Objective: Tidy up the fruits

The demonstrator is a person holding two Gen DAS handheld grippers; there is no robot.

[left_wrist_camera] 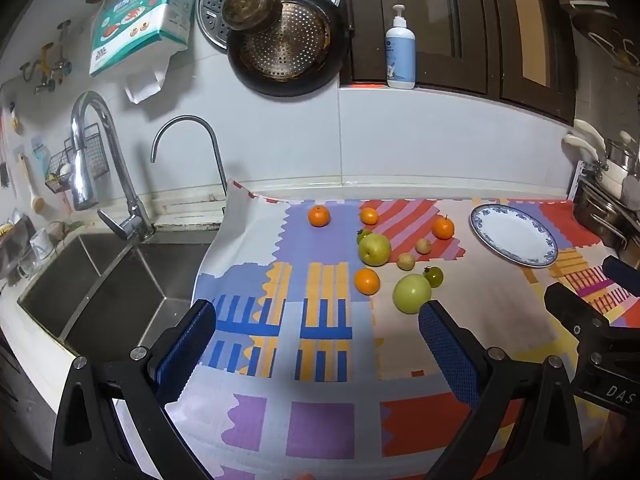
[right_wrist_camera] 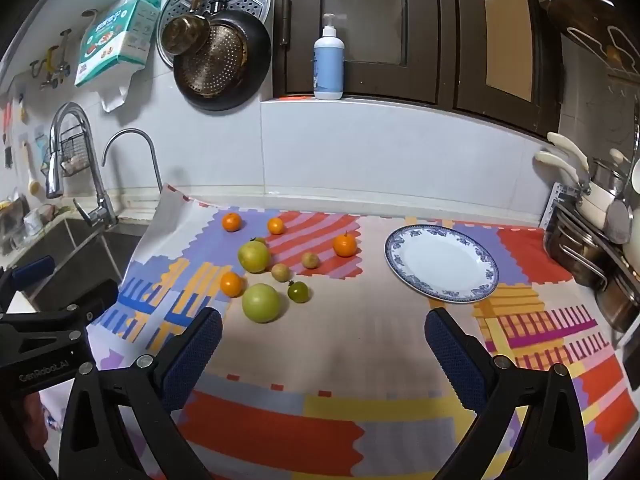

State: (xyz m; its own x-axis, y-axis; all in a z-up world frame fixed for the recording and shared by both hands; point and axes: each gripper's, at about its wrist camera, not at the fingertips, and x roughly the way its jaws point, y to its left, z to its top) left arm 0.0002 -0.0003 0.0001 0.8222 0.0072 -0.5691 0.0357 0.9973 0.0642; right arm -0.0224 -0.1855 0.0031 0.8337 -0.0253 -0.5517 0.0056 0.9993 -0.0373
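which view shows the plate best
The right wrist view: the blue-rimmed plate sits near the middle, whole, its patterned rim readable all round. In the left wrist view the plate is also whole but lies toward the right edge, flatter and more distorted.

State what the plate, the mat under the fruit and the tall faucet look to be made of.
Plate: likely glazed ceramic, glossy white with a blue printed rim.
Mat: seemingly thin plastic or coated cloth, smooth, its far left edge curling up.
Faucet: polished metal, probably chromed, with mirror-like reflections.
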